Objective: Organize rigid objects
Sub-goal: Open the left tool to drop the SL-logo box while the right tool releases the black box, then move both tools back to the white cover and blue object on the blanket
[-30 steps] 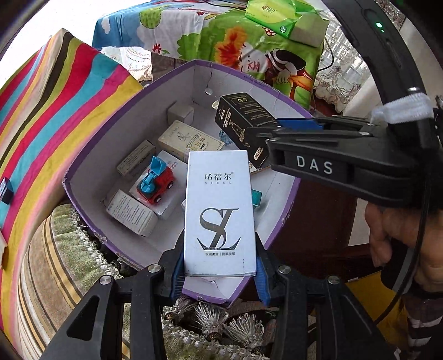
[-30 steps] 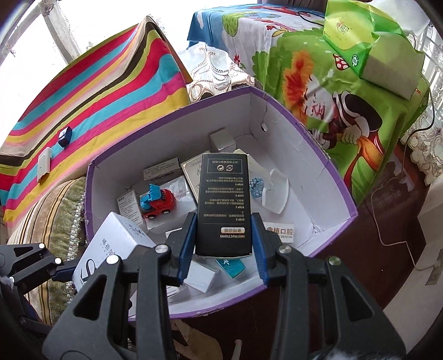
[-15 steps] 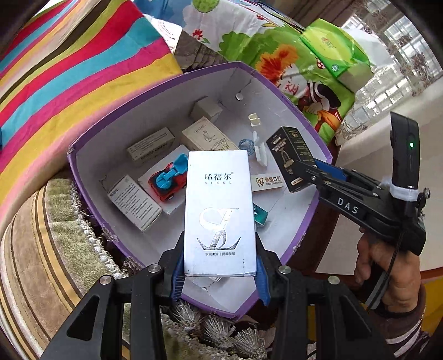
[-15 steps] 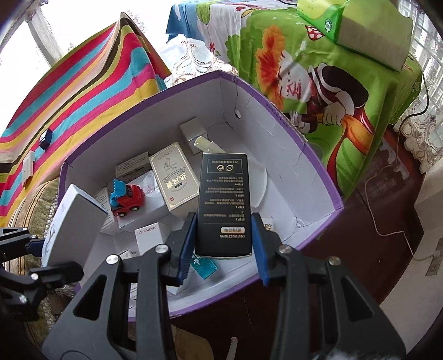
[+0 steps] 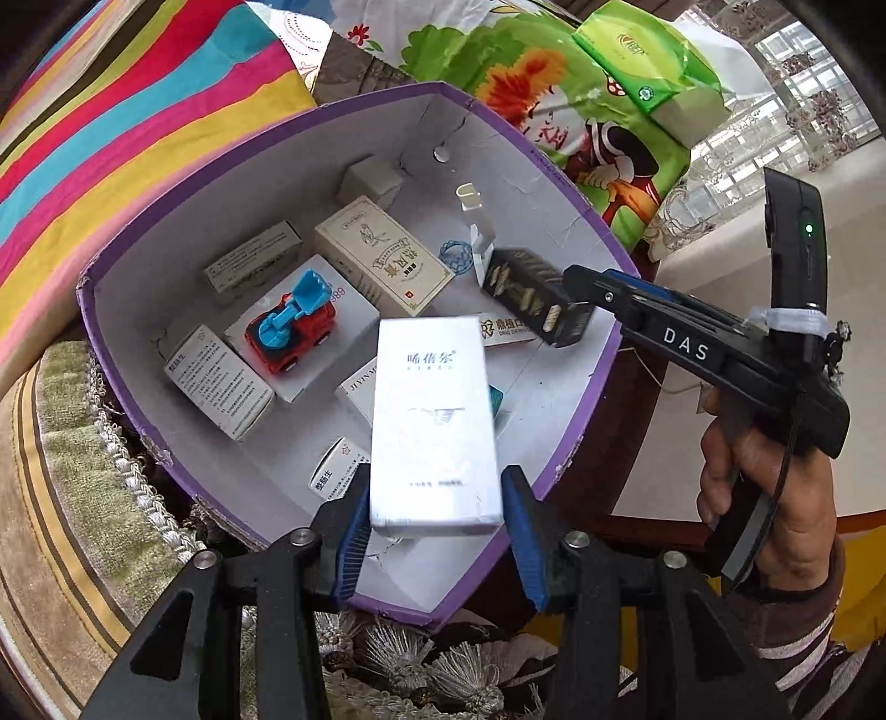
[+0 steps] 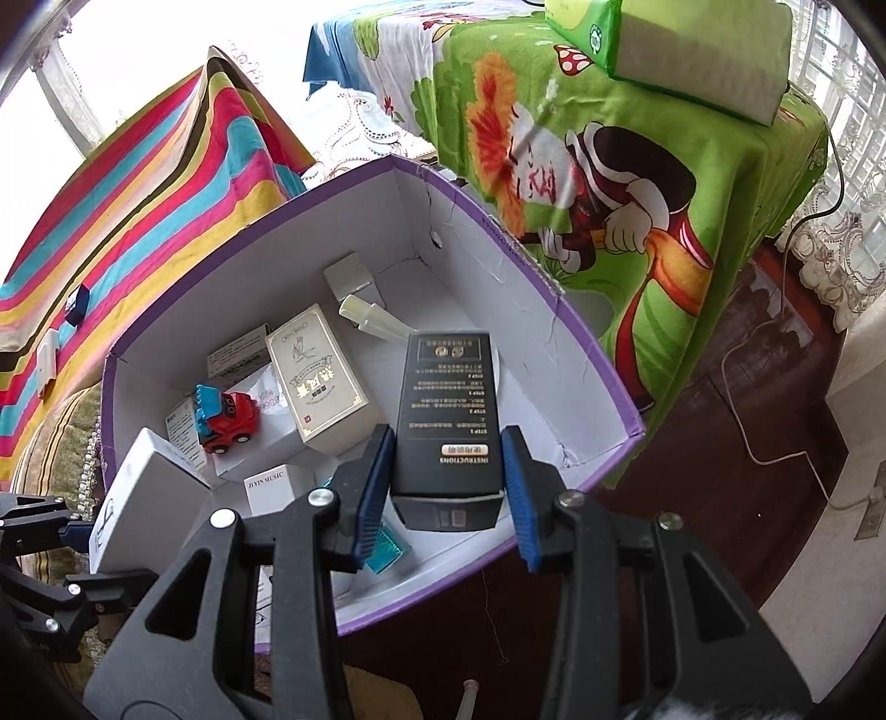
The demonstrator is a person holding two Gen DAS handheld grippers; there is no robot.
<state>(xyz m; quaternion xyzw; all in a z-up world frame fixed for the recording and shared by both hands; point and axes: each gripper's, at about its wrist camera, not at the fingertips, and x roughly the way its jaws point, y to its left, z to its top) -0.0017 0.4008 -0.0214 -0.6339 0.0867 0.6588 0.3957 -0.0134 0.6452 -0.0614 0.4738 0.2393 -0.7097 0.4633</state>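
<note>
A purple-rimmed box (image 5: 194, 183) with a white inside holds several small cartons and a red and blue toy truck (image 5: 290, 327). My left gripper (image 5: 434, 531) stands open over the box's near rim; a white carton (image 5: 432, 421) sits blurred between its pads with gaps on both sides. My right gripper (image 6: 448, 498) is open too; a black carton (image 6: 448, 410) lies between its pads with gaps showing. In the left wrist view the black carton (image 5: 531, 296) is blurred at the tip of the right gripper, above the box's right side.
The box (image 6: 581, 343) rests on a fringed cushion (image 5: 72, 498) beside a striped cloth (image 5: 111, 111). A green cartoon-print cloth (image 6: 637, 138) with a green tissue pack (image 6: 664, 50) lies behind. A cream carton (image 6: 315, 376) lies mid-box. A dark wooden surface (image 6: 720, 443) lies to the right.
Both grippers have opened: gaps now show beside the white and black cartons, which look blurred. Both views have moved in closer over the box.
</note>
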